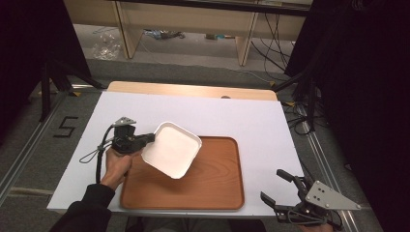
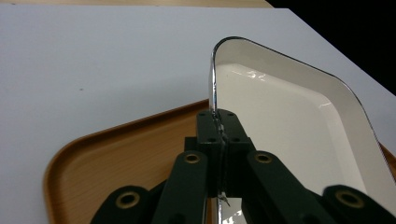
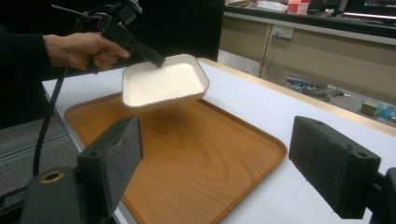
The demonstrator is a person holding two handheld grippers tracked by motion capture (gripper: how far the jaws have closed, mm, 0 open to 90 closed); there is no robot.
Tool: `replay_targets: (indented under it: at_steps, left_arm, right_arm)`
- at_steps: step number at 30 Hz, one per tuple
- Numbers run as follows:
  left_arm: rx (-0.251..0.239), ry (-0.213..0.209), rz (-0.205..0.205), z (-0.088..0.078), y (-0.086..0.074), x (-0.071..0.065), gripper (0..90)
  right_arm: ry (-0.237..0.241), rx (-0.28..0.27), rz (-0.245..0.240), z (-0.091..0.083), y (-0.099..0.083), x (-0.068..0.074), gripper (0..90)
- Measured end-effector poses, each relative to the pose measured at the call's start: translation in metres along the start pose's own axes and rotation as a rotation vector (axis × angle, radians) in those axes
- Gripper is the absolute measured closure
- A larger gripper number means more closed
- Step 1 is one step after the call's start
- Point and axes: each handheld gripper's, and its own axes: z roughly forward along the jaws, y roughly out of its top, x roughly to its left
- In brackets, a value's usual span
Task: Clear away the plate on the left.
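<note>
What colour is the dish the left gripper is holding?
White, with a thin shiny rim. The dish shows best in the left gripper view, above the wooden tray.

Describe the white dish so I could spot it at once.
Find the brown wooden tray on the white table. The dish hangs tilted above the tray's left part, its rim pinched by the left gripper. It is square, shallow, glossy white.

My left gripper (image 1: 151, 138) is black, brass-riveted, trailing a black cable; my right gripper (image 1: 279, 186) carries a grey three-cornered plate — my sleeve (image 1: 87, 208) dark.
</note>
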Motion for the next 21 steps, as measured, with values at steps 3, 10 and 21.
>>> replay_targets:
  at_steps: [3, 10, 21]
  left_arm:
    - [0.012, -0.016, 0.019, 0.005, -0.001, -0.009, 88.6]
    - [0.041, -0.052, 0.020, 0.016, -0.008, -0.023, 88.5]
    - [0.098, -0.084, 0.049, 0.033, -0.019, -0.043, 88.5]
  right_arm:
    - [-0.013, 0.015, -0.002, -0.001, 0.000, 0.000, 18.3]
    - [-0.008, 0.011, -0.002, -0.001, 0.000, 0.000, 18.4]
    - [-0.008, 0.016, -0.001, -0.001, 0.000, 0.000, 18.4]
